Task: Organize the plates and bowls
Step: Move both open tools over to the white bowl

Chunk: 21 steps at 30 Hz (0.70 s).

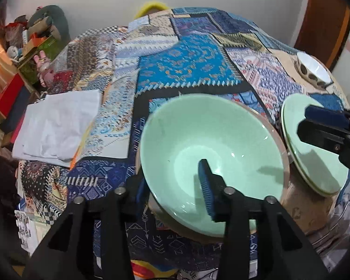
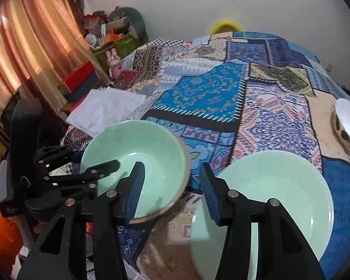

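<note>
Two mint-green dishes, bowl (image 1: 212, 154) and plate (image 2: 268, 200), sit under both grippers' parted jaws.

The deep ceramic bowl (image 1: 212, 163) on the near left is mint green inside with a tan rim, and the shallow plate (image 2: 268, 207) on the near right is the same pale green. The small bowl (image 2: 348, 128) far right is white inside with dark oval spots outside, on a patchwork tablecloth (image 2: 210, 95) of blue, cream and black prints.
</note>
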Tool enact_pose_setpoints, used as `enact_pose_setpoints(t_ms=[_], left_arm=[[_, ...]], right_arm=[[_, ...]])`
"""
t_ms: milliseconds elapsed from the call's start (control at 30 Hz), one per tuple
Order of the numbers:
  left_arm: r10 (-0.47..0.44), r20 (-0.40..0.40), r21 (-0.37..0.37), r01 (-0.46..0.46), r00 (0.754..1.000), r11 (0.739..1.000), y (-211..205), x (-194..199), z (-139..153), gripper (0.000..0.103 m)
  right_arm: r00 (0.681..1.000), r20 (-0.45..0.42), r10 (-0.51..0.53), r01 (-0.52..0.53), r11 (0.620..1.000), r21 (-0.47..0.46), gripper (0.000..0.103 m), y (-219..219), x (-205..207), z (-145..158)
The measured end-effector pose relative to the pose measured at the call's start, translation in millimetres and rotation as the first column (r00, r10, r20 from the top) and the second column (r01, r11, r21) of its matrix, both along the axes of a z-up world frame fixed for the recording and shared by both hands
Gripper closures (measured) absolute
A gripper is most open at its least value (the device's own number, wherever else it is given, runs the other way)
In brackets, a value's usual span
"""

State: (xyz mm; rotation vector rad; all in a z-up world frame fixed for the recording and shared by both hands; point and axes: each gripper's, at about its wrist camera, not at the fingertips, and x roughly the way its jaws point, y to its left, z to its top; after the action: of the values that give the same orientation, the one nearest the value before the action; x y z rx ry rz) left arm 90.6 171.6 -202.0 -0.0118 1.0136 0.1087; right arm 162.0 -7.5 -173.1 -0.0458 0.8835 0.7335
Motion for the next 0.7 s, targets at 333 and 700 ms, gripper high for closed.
enact_pose_setpoints(t_ms=[333, 700], left_arm=[[-0.047, 0.207, 0.069, 0.033, 0.977, 0.997, -34, -18, 66, 0.039], [-0.088, 0.264, 0.008, 0.089, 0.961, 0.996, -95, 7, 105, 0.038]], right_arm=[[0.995, 0.036, -0.092, 0.091, 0.995, 0.028, 0.057, -62, 2, 20], [0.955, 0.135, -0.265, 0.265, 0.964, 0.019, 0.051, -170, 1, 51]])
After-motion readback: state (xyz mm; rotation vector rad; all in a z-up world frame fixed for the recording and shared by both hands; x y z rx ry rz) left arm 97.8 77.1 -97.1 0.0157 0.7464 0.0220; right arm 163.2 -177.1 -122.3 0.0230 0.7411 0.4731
